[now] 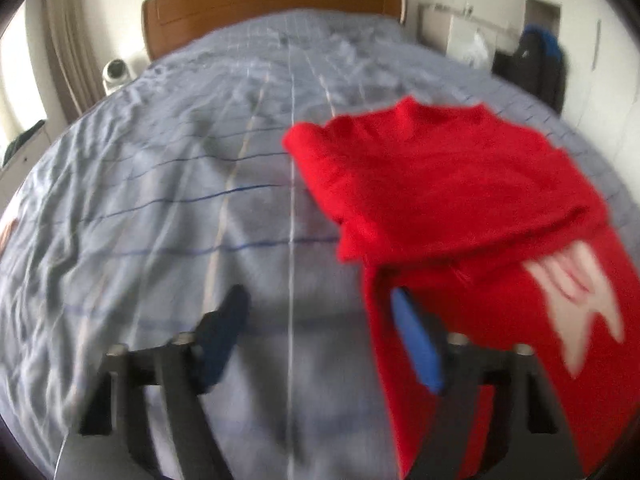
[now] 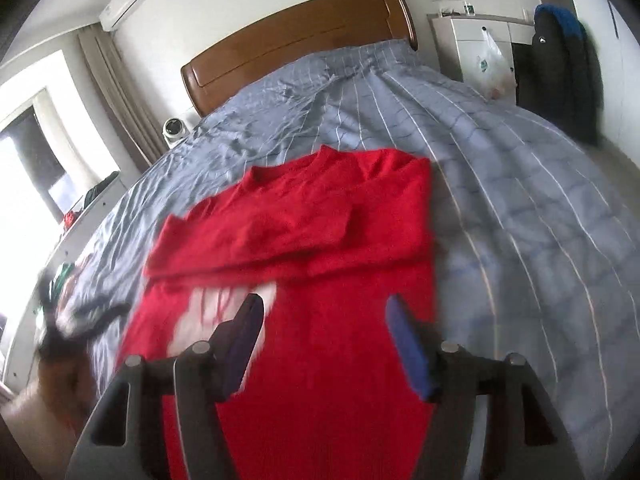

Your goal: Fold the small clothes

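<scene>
Sweater of bright red knit with a white chest print lies flat on the grey-blue striped bed cover, its sleeves folded across the upper body. Its long axis runs away from the fingers, neckline toward the brown wooden headboard, hem nearest. The right gripper hangs above the lower body, fingers spread, empty. The left gripper, fingers likewise spread, has the sweater's edge beside its right finger.

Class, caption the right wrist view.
Open right gripper above a red sweater with sleeves folded, on a striped bed.
</scene>
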Available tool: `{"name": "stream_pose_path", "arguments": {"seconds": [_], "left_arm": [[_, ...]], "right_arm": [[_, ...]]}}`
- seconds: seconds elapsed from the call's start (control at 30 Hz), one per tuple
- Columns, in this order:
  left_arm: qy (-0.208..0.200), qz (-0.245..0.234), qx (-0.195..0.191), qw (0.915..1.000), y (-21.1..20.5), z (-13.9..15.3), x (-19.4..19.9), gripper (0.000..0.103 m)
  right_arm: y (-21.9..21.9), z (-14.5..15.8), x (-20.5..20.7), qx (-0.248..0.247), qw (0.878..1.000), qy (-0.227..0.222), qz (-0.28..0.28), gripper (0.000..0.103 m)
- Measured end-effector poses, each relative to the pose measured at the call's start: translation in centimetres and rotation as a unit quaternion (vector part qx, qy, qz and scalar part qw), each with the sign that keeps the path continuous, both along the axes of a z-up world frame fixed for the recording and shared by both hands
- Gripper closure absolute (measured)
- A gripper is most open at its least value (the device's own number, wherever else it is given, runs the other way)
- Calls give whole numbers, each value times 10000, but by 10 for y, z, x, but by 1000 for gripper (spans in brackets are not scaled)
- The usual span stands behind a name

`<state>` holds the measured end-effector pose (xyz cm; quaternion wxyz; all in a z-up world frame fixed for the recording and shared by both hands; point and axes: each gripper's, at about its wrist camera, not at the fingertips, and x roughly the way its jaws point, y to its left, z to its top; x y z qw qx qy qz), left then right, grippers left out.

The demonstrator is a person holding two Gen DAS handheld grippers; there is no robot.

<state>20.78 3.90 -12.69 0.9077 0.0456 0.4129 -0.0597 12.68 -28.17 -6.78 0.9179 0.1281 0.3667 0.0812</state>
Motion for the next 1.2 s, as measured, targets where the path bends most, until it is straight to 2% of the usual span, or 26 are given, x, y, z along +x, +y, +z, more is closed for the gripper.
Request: {"name": "stream_pose_path", "arguments": {"seconds": [0.03,0.1,0.17,0.23,0.33,0.43,0.47,0.5,0.57,0.7,0.77,0.87,0.97,1.1,1.2], "left_arm": [[-44,114,-11,9999,-1,-4,6,50],[-155,406,-272,9987,5,-6,9,85],[-225,554,-417,9973,7,-8,-1,99],[-237,761,-203,9966,8,-13,-7,103],[-68,896,-691,9936,25,-15,-7,103],[48,1004,-961,9903,37,-9,-17,94],[82,978,-1049,9896,40,-5,-25,75],[72,939,-1074,9897,42,-1,-34,47],[-67,934,-900,9915,45,8,-55,21],[-4,1010,-472,9938,52,19,-87,18],[62,1171,-417,9922,57,18,-96,13],[31,1403,-219,9899,62,8,-104,12],[194,1518,-267,9879,70,-7,-107,11],[125,1468,-222,9888,72,-12,-108,7],[104,1448,-241,9891,74,-13,-109,6]], "right_arm": [[0,0,-9,13,10000,-52,3,39],[3,-3,-22,-73,9999,-144,38,39],[4,-7,-31,-286,9994,-213,33,39],[5,-16,-34,-491,9987,-155,61,39],[1,-33,-31,-634,9980,29,73,39],[-2,-40,-29,-576,9982,130,70,39],[-1,-39,-29,-630,9979,86,78,39],[0,-38,-31,-674,9977,43,88,39],[1,-36,-34,-806,9967,-44,86,39],[-1,-36,-36,-970,9953,-60,5,39],[-3,-34,-37,-964,9953,-98,-58,39],[-5,-29,-38,-1007,9945,-226,-196,38],[-5,-30,-39,-1089,9934,-235,-275,36],[-2,-40,-39,-1332,9906,-171,-278,35],[-5,-47,-36,-1283,9911,-49,-351,35]]}}
